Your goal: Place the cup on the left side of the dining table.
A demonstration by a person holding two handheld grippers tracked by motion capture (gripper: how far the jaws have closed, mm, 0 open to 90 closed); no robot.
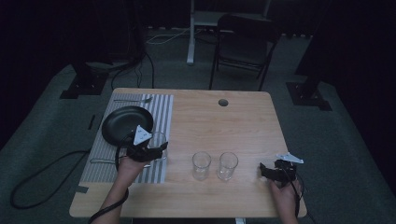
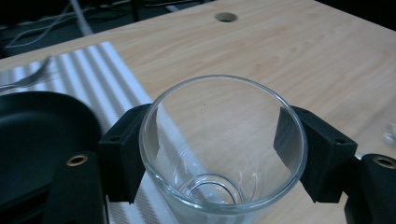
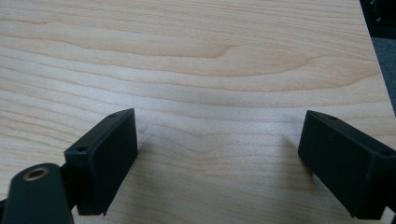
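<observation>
Wooden table (image 1: pixel 243 121): striped mat (image 1: pixel 161 112) at the left bearing a black plate (image 1: pixel 123 123), a fork (image 1: pixel 133 100) at its far edge and another utensil (image 1: pixel 100 161) at its near edge; two empty glasses (image 1: pixel 201 165) (image 1: pixel 227 166) stand side by side near the front centre. Left gripper (image 1: pixel 161 147), held in the left hand (image 1: pixel 127 167), has its jaws clamped on either side of a third glass (image 2: pixel 224 149), upright at the mat's right edge just beside the plate. Right gripper (image 1: pixel 266 170), in the right hand (image 1: pixel 286 191) at the table's front right, rests with jaws wide apart over bare wood, holding nothing.
</observation>
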